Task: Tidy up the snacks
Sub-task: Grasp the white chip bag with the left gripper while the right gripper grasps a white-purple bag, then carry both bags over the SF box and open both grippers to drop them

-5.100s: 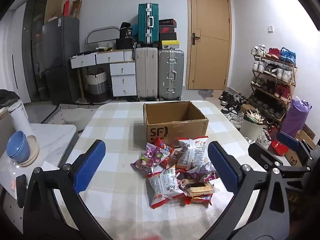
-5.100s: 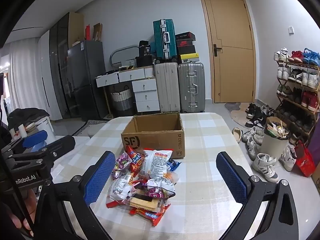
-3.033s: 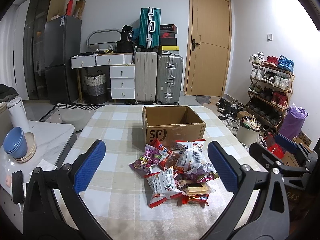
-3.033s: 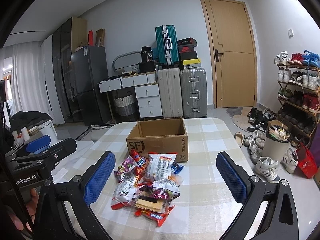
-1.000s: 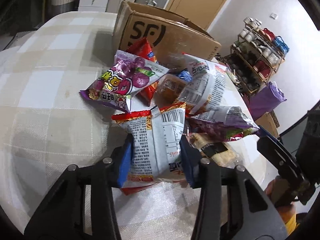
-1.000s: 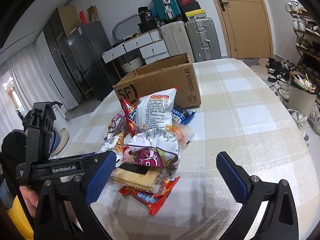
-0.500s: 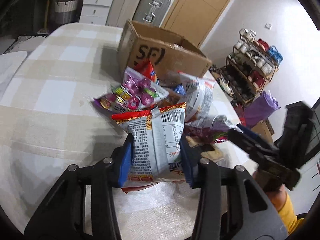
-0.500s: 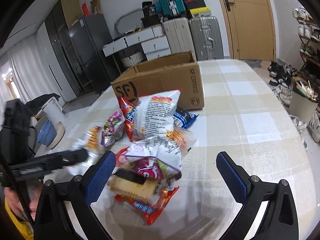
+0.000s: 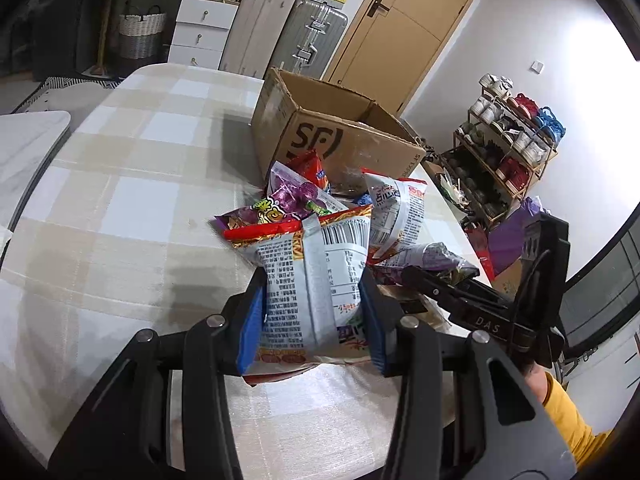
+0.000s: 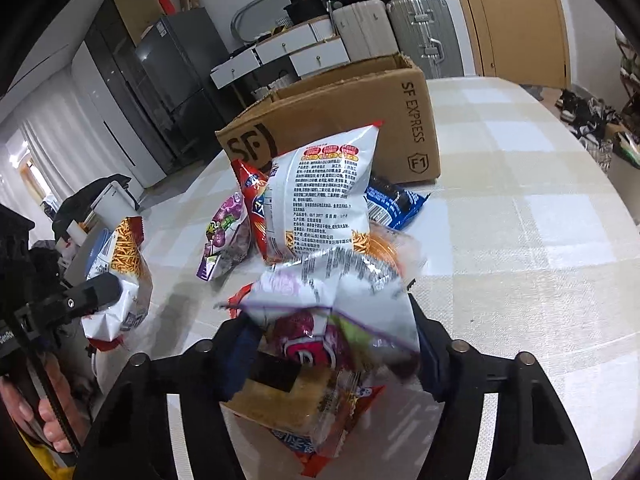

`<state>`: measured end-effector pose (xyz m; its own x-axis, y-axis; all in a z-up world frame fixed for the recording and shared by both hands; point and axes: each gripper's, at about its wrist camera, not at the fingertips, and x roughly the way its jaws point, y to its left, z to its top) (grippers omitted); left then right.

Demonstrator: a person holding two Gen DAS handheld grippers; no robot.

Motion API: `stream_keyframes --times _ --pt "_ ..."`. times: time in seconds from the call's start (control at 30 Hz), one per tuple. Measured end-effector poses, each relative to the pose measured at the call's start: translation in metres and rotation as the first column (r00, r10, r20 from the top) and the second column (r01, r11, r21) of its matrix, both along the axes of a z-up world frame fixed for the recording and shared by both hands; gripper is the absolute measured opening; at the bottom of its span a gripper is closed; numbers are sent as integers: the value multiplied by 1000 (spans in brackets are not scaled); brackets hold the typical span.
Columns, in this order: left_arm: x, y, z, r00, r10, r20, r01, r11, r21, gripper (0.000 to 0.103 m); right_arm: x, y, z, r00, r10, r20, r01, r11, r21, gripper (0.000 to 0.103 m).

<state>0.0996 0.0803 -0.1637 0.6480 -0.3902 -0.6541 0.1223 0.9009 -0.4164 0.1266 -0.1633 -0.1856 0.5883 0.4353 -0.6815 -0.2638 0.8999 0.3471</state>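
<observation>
My left gripper (image 9: 310,316) is shut on a white and red noodle snack bag (image 9: 312,280) and holds it above the table; the bag also shows in the right wrist view (image 10: 120,280). My right gripper (image 10: 332,356) has closed around a white and purple snack bag (image 10: 332,300) lying on a cracker pack (image 10: 280,396) at the near end of the pile. The open cardboard box (image 9: 340,136) stands behind the pile, also in the right wrist view (image 10: 340,116). A big white snack bag (image 10: 320,196) leans against it.
The checked tablecloth (image 9: 120,208) covers the table. A purple candy bag (image 10: 224,236) and a blue packet (image 10: 392,200) lie in the pile. A shoe rack (image 9: 508,140) stands at the right, suitcases (image 9: 288,36) and drawers at the back.
My left gripper has lifted the noodle snack bag up off the pile. My right gripper has moved down onto the pile and closed from wide open onto the white and purple bag.
</observation>
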Motion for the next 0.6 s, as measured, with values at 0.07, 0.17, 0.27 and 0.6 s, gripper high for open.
stream_keyframes --times 0.07,0.17,0.27,0.6 --pt "-1 1 2 1000 2 3 -2 1000 0 40 -4 1 4 1000 1 21 -1 1000 -10 58" --pt "-5 1 7 1000 3 13 -3 1000 1 40 -9 -2 7 999 -1 35 1 1000 6 56" --pt "-10 2 13 1000 4 28 -4 1000 6 40 -17 -8 15 998 -12 54 10 1000 23 56" --pt "-31 0 48 996 -16 92 14 1000 19 40 -58 -25 69 983 -6 184 -9 997 78 56"
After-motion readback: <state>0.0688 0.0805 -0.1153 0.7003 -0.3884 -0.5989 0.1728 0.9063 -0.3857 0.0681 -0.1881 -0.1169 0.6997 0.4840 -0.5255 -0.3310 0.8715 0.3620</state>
